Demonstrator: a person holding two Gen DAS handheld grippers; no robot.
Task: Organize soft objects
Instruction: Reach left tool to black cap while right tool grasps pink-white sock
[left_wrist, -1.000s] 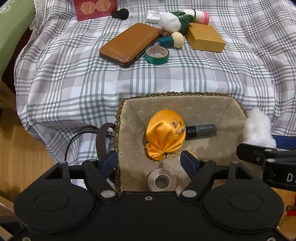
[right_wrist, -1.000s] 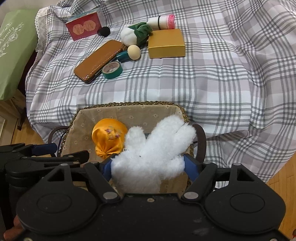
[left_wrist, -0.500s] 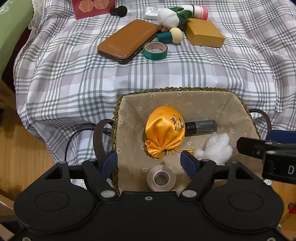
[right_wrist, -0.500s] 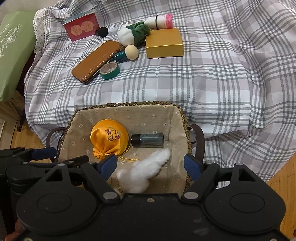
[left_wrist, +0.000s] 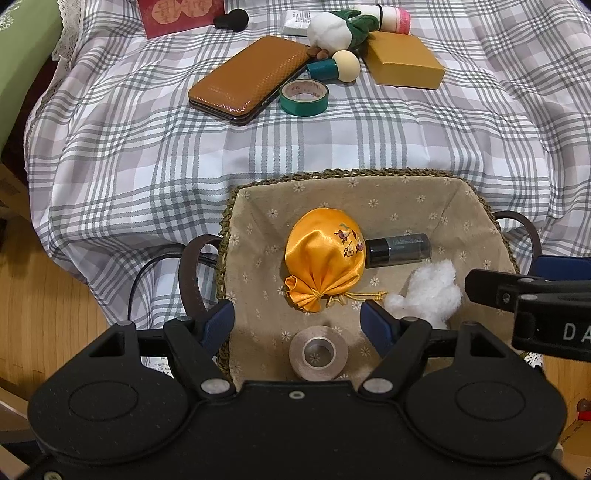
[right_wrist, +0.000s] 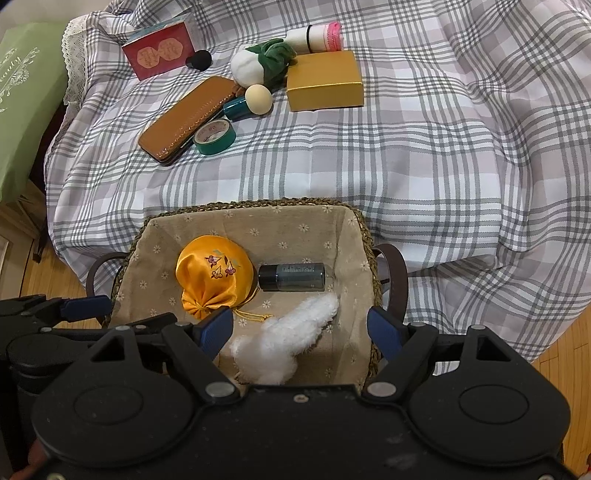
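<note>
A woven basket (left_wrist: 332, 175) with a flowered beige lining sits in front of the checked cloth. An orange satin pouch (left_wrist: 325, 258) and a white fluffy plush (right_wrist: 284, 343) lie in it. My right gripper (right_wrist: 299, 319) hangs open just above the plush, its pads clear of it. My left gripper (left_wrist: 295, 314) stands open over the basket's near left side with nothing between its fingers. Far back on the cloth lies a white and green plush (left_wrist: 332, 31).
A dark bottle (left_wrist: 399, 249) and a beige tape roll (left_wrist: 317, 352) also lie in the basket. On the cloth are a brown case (left_wrist: 247, 74), green tape (left_wrist: 303, 96), a gold box (left_wrist: 404, 64), a red box (right_wrist: 160, 51) and a pink-ended roll (right_wrist: 317, 37).
The right gripper let go of the white plush, which dropped into the basket's right side and came to rest. Both hands stayed in place.
</note>
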